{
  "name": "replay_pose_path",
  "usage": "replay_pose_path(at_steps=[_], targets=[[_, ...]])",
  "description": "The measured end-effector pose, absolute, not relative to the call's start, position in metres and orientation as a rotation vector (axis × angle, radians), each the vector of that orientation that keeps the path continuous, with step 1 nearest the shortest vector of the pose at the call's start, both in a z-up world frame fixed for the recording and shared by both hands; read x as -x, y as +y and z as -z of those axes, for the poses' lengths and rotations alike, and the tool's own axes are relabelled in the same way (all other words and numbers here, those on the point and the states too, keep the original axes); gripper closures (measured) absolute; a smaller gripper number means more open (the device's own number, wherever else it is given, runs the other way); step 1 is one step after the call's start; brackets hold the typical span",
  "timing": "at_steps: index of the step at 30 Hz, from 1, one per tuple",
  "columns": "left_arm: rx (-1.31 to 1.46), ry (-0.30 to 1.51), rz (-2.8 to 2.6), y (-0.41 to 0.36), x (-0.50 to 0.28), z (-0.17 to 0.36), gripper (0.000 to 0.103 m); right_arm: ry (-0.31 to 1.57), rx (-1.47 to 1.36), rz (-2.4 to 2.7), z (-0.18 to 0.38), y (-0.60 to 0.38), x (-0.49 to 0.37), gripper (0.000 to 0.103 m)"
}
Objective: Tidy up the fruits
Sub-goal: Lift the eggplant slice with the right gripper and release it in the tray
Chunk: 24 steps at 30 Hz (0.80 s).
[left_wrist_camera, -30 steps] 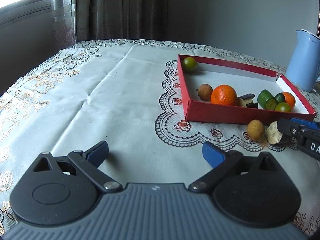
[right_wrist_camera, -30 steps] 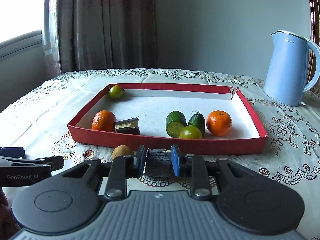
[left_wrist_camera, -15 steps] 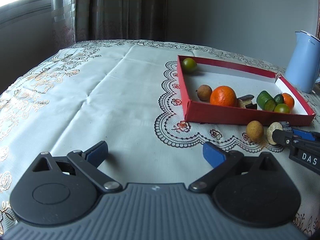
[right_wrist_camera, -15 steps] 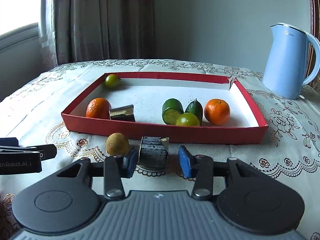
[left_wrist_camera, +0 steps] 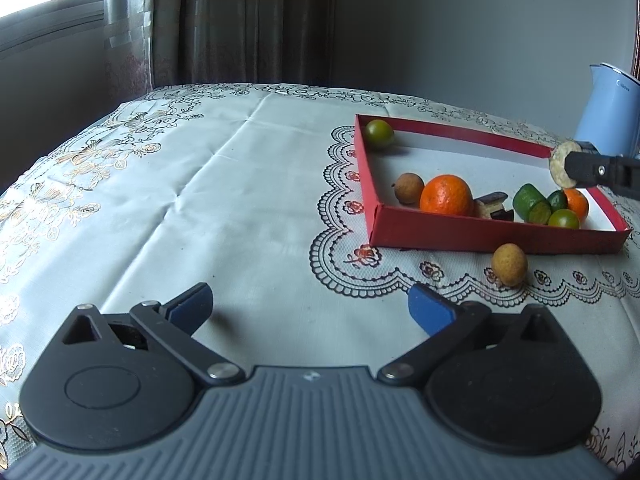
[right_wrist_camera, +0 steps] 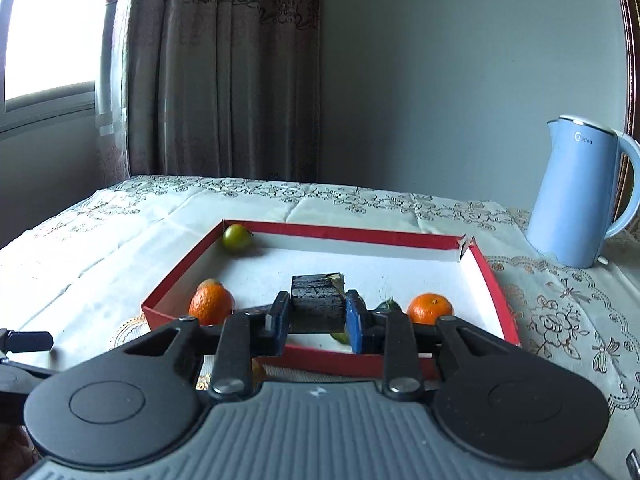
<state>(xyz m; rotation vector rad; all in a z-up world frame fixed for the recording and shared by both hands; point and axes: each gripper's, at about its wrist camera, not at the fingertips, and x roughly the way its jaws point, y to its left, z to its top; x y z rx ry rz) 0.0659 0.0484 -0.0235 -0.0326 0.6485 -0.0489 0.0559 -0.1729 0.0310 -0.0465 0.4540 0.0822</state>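
A red tray (left_wrist_camera: 460, 232) (right_wrist_camera: 400, 236) holds two oranges (left_wrist_camera: 446, 195) (right_wrist_camera: 430, 309), a brown longan (left_wrist_camera: 408, 188), green fruits (left_wrist_camera: 379, 133) (right_wrist_camera: 237, 237) and dark-skinned cut pieces (left_wrist_camera: 493, 204). My right gripper (right_wrist_camera: 316, 316) is shut on a dark-skinned cut fruit piece (right_wrist_camera: 318, 300) and holds it raised above the tray's near side; its pale cut face shows in the left wrist view (left_wrist_camera: 562, 164). My left gripper (left_wrist_camera: 310, 306) is open and empty, low over the cloth to the left of the tray. A loose longan (left_wrist_camera: 509, 264) lies on the cloth before the tray.
A light blue kettle (right_wrist_camera: 580, 196) (left_wrist_camera: 610, 114) stands right of the tray. A patterned tablecloth (left_wrist_camera: 180, 200) covers the table. Curtains and a window are behind, at the table's far left edge.
My right gripper closed again on the dark fruit piece and lifted it from the cloth up over the tray's near side. The left gripper has stayed nearly still and open.
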Motion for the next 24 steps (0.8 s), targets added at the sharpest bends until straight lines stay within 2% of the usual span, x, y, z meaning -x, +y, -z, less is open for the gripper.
replay_pose_path(at_steps=[4,14,17,21,24], targets=[[0.031,0.645,0.048,0.048,-0.065,0.023,0.000,0.448,0.058,-0.074,-0.038,-0.178,-0.089,0.075],[0.032,0.643,0.052,0.048,-0.065,0.023,0.000,0.556,0.106,-0.094,0.000,-0.178,-0.149,0.073],[0.034,0.643,0.053,0.048,-0.065,0.023,0.000,0.547,0.106,-0.093,0.000,-0.179,-0.144,0.068],[0.034,0.642,0.052,0.048,-0.065,0.023,0.000,0.475,0.093,-0.080,-0.010,-0.187,-0.119,0.041],[0.033,0.641,0.051,0.048,-0.066,0.023,0.000,0.439,0.080,-0.083,-0.015,-0.197,-0.089,0.039]])
